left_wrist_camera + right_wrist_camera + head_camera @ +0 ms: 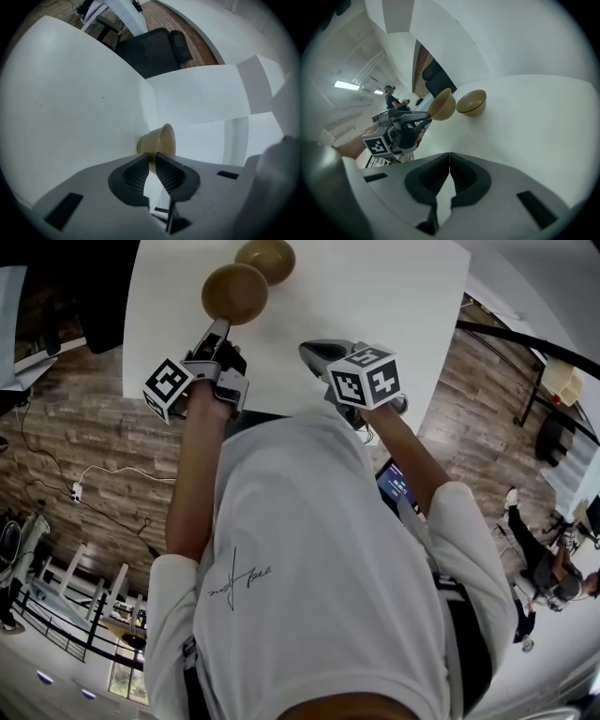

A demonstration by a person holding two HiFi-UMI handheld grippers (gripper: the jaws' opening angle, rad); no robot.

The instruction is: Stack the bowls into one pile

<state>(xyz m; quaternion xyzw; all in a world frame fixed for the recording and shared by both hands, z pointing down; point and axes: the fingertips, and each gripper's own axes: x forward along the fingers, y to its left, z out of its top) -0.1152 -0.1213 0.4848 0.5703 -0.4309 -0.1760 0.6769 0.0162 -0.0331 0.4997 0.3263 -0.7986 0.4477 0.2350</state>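
Note:
Two tan bowls are over the far part of the white table (375, 296). My left gripper (221, 326) is shut on the rim of the nearer bowl (234, 293) and holds it tilted, clear of the tabletop. In the left gripper view this bowl (159, 139) stands on edge between the pads (140, 171). The other bowl (265, 259) rests upright on the table just beyond it. In the right gripper view the held bowl (443, 104) hangs right beside the resting bowl (471, 102). My right gripper (449, 157) is shut with nothing in it, low over the near table edge.
A black chair (152, 51) stands past the table's far side. The table's near edge runs just under both grippers (281, 413). People stand in the background (548, 568), away from the table. Wooden floor surrounds the table.

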